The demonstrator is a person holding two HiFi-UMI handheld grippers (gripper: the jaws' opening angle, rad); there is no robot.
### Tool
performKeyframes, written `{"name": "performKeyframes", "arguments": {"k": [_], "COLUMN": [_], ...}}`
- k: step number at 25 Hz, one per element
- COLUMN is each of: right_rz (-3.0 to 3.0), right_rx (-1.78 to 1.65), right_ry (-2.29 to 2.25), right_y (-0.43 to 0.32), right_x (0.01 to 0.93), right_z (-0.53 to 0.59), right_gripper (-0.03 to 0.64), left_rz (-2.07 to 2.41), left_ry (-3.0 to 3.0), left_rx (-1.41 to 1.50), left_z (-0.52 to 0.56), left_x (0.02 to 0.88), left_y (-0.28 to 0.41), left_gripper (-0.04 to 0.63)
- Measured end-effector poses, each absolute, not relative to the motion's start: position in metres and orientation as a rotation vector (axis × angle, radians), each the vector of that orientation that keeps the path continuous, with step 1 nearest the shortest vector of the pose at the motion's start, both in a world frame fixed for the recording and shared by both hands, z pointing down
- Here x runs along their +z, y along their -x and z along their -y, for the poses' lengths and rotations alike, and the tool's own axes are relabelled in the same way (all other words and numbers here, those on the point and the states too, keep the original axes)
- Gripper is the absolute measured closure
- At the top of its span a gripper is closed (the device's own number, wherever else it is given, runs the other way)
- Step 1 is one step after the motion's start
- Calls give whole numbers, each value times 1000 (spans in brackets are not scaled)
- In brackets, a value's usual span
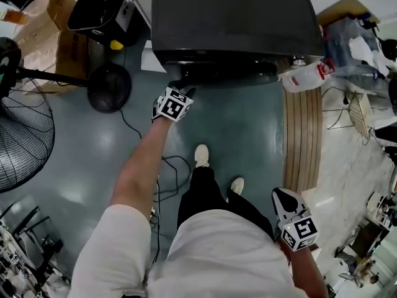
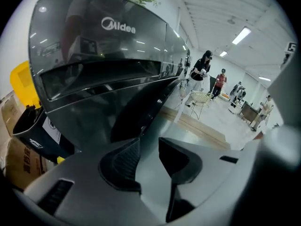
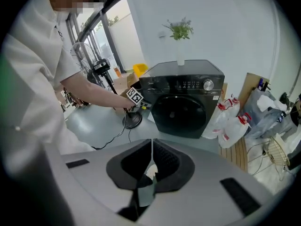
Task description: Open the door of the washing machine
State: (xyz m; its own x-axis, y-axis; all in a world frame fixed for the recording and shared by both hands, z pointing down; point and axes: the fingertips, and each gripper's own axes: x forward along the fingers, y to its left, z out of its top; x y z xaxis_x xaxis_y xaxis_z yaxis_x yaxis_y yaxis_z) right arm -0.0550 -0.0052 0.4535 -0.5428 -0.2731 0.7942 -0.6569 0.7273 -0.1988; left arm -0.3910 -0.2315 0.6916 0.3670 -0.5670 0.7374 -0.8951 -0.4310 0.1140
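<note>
The washing machine (image 1: 229,17) was glossy black and the floor (image 1: 248,141) a dull grey-blue. The left gripper (image 2: 149,144) was grey with black ribbed pads, and its cube (image 1: 173,104) had black-and-white squares. At ten o'clock of the machine was a yellow container (image 2: 21,79), and at three o'clock a white jug (image 1: 303,76) with a red cap.

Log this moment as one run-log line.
left gripper: jaws open, near washing machine front | right gripper: jaws shut, empty | door: closed

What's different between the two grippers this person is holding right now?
The left gripper has its jaws apart; the right gripper has them together, holding nothing. The left gripper is stretched out close to the washing machine; the right gripper hangs back by the person's side. Both carry a cube with square markers.
</note>
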Motion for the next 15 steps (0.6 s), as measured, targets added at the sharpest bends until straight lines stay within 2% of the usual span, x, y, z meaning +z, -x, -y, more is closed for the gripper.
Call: {"name": "performKeyframes", "arguments": {"k": [15], "right_rz": [2070], "right_rx": [689], "right_ry": [-714], "right_y": [46], "right_x": [471], "right_z": [4], "right_gripper": [598], "left_rz": [1148], "left_ry": [-2197], "left_rx": [1026], "left_z": [265], "left_x": [727], "left_y": [384], "left_gripper": [476]}}
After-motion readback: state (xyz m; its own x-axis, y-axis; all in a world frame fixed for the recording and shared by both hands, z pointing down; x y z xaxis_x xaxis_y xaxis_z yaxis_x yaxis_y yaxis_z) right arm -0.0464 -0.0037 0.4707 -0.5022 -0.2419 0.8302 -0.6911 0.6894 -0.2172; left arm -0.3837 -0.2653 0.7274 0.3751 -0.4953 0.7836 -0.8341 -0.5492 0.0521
